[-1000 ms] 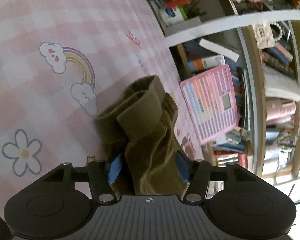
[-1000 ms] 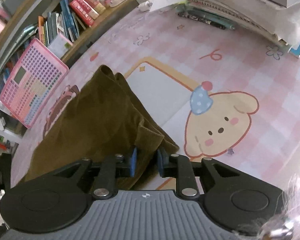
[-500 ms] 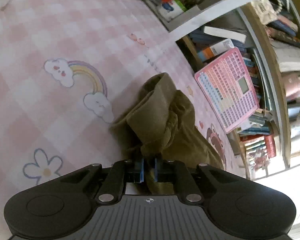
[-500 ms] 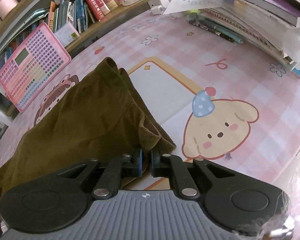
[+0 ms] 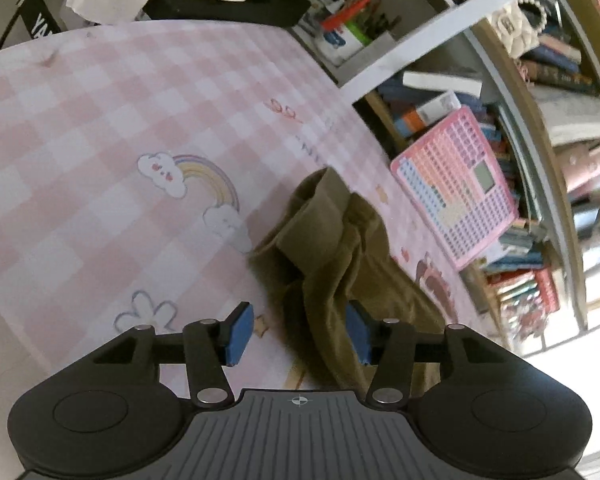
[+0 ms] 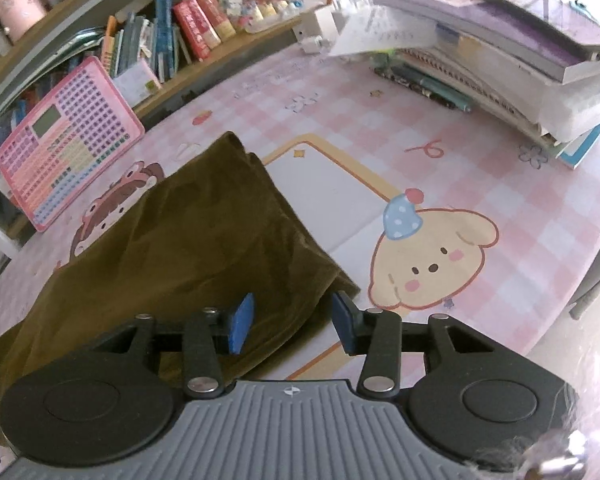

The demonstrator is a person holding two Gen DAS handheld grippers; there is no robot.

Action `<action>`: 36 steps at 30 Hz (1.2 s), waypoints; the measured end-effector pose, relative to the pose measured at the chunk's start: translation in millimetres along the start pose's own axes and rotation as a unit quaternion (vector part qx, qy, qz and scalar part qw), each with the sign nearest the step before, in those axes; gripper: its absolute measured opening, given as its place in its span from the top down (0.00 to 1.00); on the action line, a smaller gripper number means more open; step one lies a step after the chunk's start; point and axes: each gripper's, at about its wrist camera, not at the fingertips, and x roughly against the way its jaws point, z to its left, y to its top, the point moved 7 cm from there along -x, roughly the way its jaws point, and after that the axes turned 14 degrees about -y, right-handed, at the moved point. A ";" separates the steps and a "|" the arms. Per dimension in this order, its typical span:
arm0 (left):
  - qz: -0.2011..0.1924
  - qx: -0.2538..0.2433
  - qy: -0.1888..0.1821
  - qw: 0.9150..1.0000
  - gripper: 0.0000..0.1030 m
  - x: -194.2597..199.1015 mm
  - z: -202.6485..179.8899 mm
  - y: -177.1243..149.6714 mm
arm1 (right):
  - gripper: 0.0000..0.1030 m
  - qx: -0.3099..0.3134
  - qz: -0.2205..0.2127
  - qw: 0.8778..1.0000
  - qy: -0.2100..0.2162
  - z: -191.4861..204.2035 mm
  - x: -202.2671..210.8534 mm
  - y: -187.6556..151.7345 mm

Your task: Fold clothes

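Olive-brown garment [image 6: 188,240] lying rumpled on pink checked counter [image 5: 100,120], folded edge bunched, both hand-held grippers, left [image 5: 298,334] and right [image 6: 292,322], opening around cloth

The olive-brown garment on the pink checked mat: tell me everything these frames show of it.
The olive-brown garment is soft, matte, slightly velvety cloth, lying folded over in layers on the pink checked mat. In the right wrist view it spreads broad and fairly flat, one corner pointing towards the pink keyboard toy. In the left wrist view its end is bunched into thick rolled folds. Both the left gripper and right gripper straddle its edges, jaws opening, pads apparently not pressing it.
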 end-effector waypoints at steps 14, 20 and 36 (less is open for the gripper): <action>0.085 -0.104 0.028 0.991 0.42 -9.4 -19.4 -42.7 | 0.37 0.088 -0.007 0.996 0.006 31.1 30.7 -52.8; 0.104 -0.144 0.030 0.984 0.42 -12.0 -28.8 -57.0 | 0.29 0.131 -0.012 0.991 -0.007 38.3 36.9 -68.0; 0.068 0.033 -0.021 0.997 0.45 -39.2 -8.7 -33.8 | 0.28 0.240 -0.074 0.968 0.017 120.6 34.2 -75.9</action>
